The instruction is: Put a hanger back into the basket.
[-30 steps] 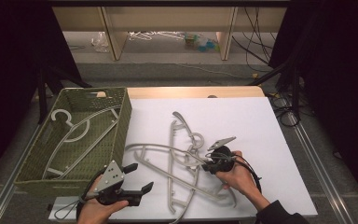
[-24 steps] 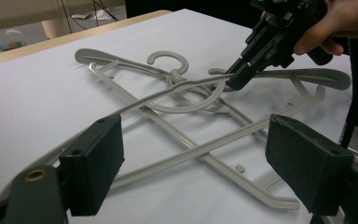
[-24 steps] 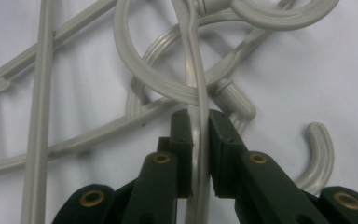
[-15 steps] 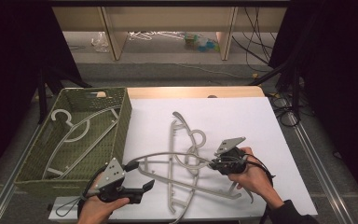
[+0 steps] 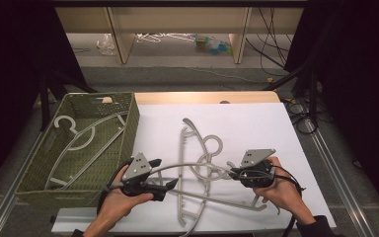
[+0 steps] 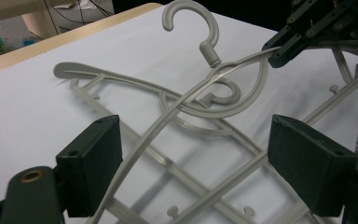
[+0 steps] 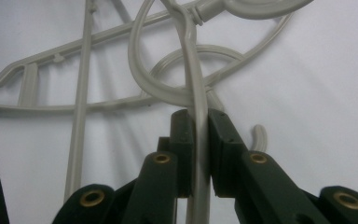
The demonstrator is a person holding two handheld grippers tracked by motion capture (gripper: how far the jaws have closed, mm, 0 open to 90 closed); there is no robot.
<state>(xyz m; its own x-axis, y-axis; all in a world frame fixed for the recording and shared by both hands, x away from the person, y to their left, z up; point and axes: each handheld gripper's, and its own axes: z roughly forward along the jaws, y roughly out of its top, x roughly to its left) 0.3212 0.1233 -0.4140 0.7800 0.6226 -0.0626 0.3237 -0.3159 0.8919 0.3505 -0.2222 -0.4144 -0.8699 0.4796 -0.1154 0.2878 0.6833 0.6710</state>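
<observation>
1. Hanger (image 5: 197, 168) lifted: grey, one arm pinched in right tongs (image 7: 198, 140), the other reaching between the spread left tongs (image 6: 191, 163), not yet gripped.
2. Two hangers (image 5: 197, 140) lie tangled beneath on the desk (image 5: 286, 128); one hanger (image 5: 81, 136) already sits in the basket (image 5: 131, 123) beyond the left tongs. Judged roughly a quarter done.
3. Right gripper view shows the pinch; left gripper view shows hooks (image 6: 193, 21) interlocked.
</observation>
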